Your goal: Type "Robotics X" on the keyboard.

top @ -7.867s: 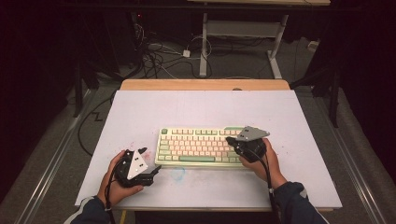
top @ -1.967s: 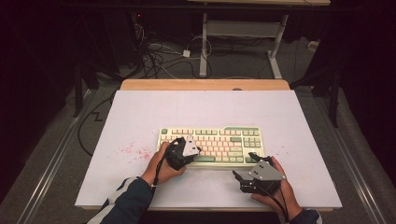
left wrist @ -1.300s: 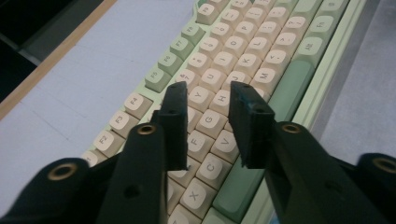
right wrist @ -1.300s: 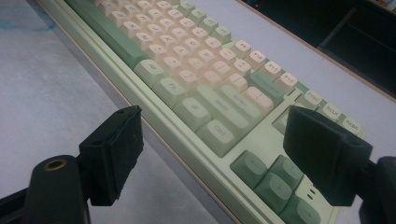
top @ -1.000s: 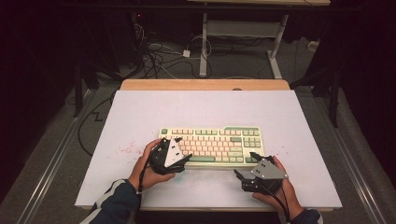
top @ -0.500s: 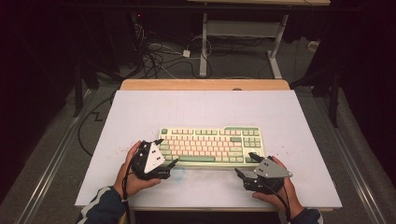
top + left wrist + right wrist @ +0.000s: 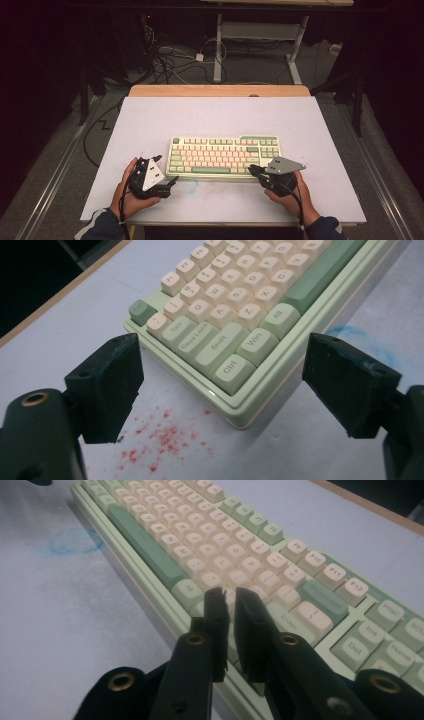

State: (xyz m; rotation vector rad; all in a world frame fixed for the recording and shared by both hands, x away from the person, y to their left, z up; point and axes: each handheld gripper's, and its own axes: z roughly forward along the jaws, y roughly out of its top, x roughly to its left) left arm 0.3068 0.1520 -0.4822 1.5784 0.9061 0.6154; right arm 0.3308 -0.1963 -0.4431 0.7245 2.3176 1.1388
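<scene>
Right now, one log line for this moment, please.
left hand-held gripper: open, at keyboard front-left corner | right hand-held gripper: nearly shut, over front-right keys | nothing held

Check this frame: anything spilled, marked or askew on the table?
Yes. Red specks are scattered on the white table beside the keyboard near its Ctrl corner, like spilled powder or paint. A smudged blue ring marks the table just in front of the keyboard. The keyboard itself sits straight and looks undamaged.
</scene>
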